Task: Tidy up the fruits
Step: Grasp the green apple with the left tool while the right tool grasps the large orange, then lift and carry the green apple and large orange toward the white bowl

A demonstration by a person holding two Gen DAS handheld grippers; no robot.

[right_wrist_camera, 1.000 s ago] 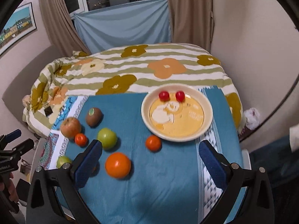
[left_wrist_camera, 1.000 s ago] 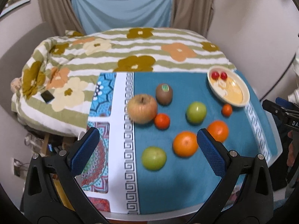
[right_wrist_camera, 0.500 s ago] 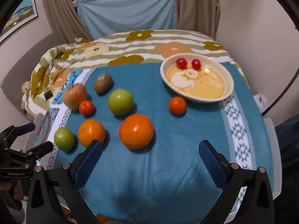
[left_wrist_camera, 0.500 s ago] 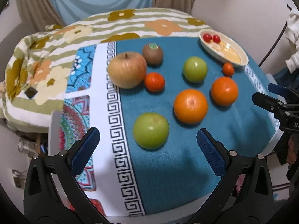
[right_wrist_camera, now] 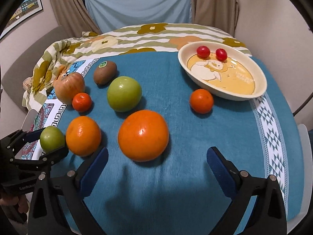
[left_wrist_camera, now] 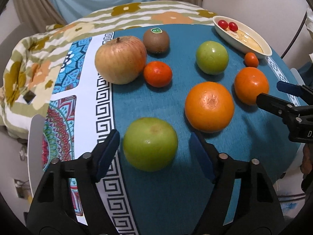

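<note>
Fruits lie on a blue cloth. My left gripper [left_wrist_camera: 154, 152] is open, its jaws on either side of a green fruit [left_wrist_camera: 150, 144], apart from it. Beyond lie an orange [left_wrist_camera: 209, 106], a red-orange fruit [left_wrist_camera: 251, 85], a second green fruit [left_wrist_camera: 212, 57], a mandarin [left_wrist_camera: 157, 74], an apple [left_wrist_camera: 120, 65] and a kiwi [left_wrist_camera: 156, 40]. My right gripper [right_wrist_camera: 156, 165] is open, just short of the red-orange fruit [right_wrist_camera: 143, 135]. A cream dish [right_wrist_camera: 260, 80] at the far right holds two cherry tomatoes [right_wrist_camera: 203, 51]. A small mandarin [right_wrist_camera: 201, 100] sits beside it.
A flowered quilt [left_wrist_camera: 49, 45] covers the bed behind and left of the cloth. A patterned white and blue cloth strip [left_wrist_camera: 103, 98] runs along the left. The table edge [right_wrist_camera: 303, 156] is close on the right. Curtains and a wall stand behind.
Both grippers have moved forward and down toward the fruits. My left jaws have narrowed and now flank the near green fruit. My right gripper has come close to the red-orange fruit.
</note>
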